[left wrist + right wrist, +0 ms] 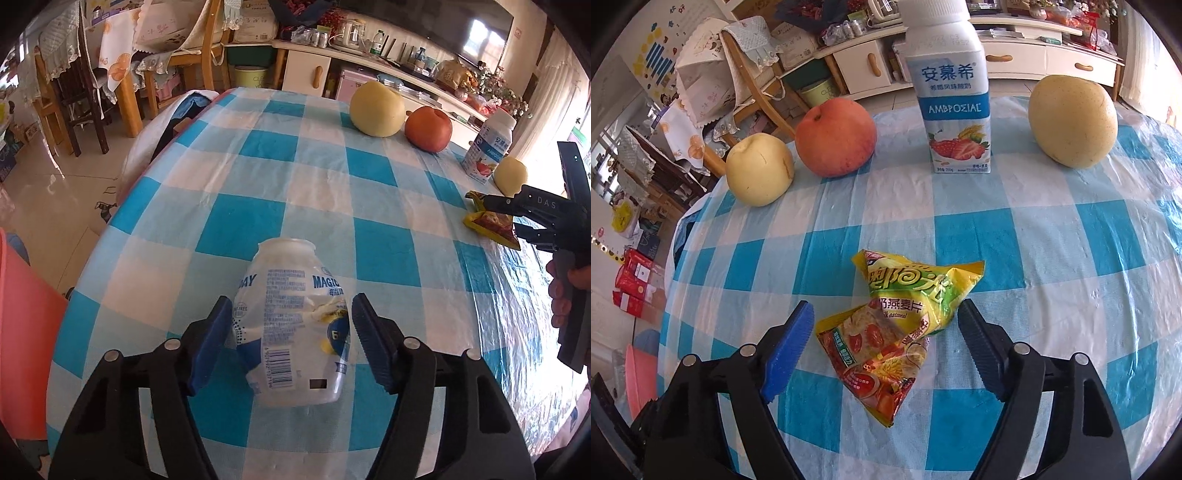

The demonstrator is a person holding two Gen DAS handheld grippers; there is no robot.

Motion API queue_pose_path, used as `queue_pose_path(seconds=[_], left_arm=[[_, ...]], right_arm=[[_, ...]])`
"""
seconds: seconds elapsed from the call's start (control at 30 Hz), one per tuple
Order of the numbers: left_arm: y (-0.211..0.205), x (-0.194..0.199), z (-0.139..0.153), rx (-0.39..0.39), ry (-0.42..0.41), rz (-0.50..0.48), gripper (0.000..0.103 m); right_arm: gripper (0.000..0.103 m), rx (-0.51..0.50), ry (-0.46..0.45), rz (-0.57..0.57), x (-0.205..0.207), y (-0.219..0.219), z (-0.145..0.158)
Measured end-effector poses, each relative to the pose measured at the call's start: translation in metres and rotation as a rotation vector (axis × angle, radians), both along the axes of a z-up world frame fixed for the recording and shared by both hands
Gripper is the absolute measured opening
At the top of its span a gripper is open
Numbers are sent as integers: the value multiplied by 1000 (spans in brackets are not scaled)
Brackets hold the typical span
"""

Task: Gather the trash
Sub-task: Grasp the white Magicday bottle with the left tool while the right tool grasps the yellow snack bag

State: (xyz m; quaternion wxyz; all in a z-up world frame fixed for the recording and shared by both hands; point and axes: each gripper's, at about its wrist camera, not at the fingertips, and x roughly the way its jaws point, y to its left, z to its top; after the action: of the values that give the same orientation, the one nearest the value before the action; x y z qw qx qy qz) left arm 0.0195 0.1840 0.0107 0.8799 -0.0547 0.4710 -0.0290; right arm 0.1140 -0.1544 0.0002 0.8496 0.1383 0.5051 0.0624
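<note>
left gripper (pixel 288 332) straddles the crushed bottle (pixel 295 325), unclamped; right gripper (pixel 886 332), likewise apart, brackets the wrapper (pixel 897 332).

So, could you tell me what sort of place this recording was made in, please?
Most likely a lived-in home dining or living room: a table under a checked plastic tablecloth with fruit on it, wooden chairs, and a cream sideboard crowded with household things.
</note>
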Motion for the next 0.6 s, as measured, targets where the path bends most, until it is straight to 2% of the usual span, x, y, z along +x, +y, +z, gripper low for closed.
queue_pose_path(seconds=[0.6], left_arm=[[-4, -4, 4, -30, -26, -15, 62]], right_arm=[[61, -177, -54, 115, -4, 25, -4]])
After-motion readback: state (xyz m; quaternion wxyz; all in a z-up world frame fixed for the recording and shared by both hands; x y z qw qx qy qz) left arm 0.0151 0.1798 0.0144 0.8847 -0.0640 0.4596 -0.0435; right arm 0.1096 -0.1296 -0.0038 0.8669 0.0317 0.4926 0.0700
